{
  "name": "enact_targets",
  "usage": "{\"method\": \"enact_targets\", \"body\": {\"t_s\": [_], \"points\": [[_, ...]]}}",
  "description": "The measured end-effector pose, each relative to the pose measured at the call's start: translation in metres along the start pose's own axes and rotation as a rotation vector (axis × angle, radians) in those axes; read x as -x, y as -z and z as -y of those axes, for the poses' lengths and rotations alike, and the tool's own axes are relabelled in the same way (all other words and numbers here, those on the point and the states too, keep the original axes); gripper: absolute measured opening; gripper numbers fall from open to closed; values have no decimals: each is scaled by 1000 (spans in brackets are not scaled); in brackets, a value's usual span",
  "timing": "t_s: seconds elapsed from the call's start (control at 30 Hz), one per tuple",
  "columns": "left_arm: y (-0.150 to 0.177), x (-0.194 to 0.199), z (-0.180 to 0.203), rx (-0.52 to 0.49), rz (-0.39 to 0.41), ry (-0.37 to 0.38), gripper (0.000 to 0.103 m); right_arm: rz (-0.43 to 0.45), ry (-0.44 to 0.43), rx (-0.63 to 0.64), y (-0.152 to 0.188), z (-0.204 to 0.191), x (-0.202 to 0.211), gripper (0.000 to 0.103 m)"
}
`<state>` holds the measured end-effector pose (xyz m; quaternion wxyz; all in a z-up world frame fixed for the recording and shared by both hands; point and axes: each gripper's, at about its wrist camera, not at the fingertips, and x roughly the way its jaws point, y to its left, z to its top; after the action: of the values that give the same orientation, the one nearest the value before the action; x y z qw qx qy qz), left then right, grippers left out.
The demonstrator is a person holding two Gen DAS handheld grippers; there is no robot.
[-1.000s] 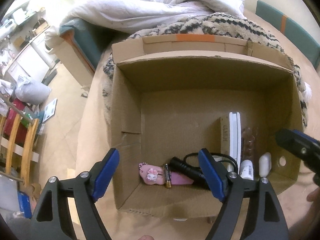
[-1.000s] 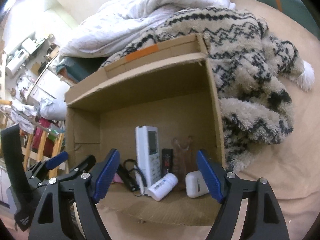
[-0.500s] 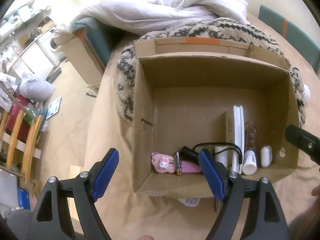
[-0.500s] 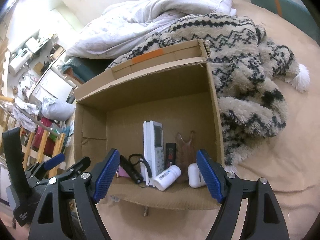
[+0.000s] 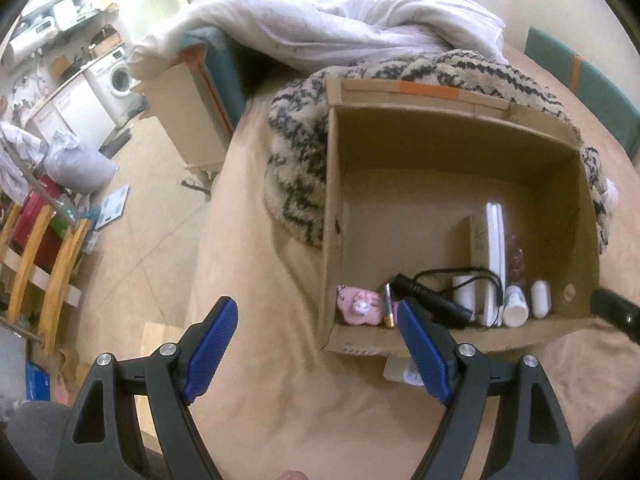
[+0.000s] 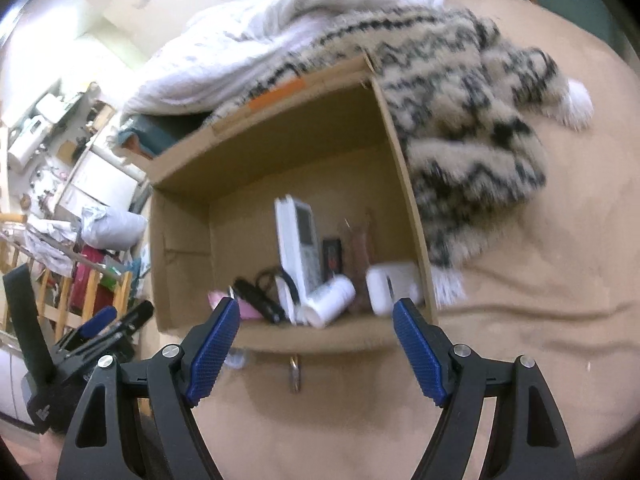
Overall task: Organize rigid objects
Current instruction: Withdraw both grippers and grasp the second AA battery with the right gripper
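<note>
1. While I hold both grippers above the bed, the cardboard box (image 5: 452,216) sits open-topped on the tan sheet (image 5: 260,264), its far side against a black-and-cream patterned blanket (image 6: 472,92).
2. The box is plain brown, with a strip of orange tape on the far flap; its contents are bunched along the near wall.
3. Contents, seen from the left wrist: a pink toy (image 5: 359,309), a small battery (image 5: 387,311), a black flashlight (image 5: 434,300) with its looped cord, a white remote (image 5: 494,260) standing on edge, a white bottle (image 5: 515,306) and a white earbud case (image 5: 540,299).
4. Left gripper (image 5: 314,354): jaws apart, nothing between the blue pads.
5. Right gripper (image 6: 316,354): jaws apart, likewise empty (this view is blurred).
6. A small white item and a small metal piece lie on the sheet just outside the near wall; I cannot identify either.
7. Room: a white duvet (image 5: 340,20) is heaped behind the blanket; a washing machine (image 5: 116,80) and a wooden rack (image 5: 44,248) stand on the tiled floor to the left.
</note>
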<state>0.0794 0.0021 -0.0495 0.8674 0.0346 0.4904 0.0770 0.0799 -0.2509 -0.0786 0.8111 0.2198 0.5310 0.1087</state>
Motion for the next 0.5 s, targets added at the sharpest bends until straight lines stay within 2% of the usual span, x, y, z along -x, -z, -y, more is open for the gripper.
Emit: {"method": "enact_targets", "body": {"t_s": [0.2, 0.33, 0.5], "points": [[15, -17, -14, 38, -35, 1, 80, -90, 13, -65, 19, 11, -19, 83], [19, -27, -23, 99, -80, 36, 80, -147, 28, -111, 23, 20, -37, 83], [20, -34, -32, 169, -118, 56, 80, -213, 85, -88, 27, 17, -63, 82]]}}
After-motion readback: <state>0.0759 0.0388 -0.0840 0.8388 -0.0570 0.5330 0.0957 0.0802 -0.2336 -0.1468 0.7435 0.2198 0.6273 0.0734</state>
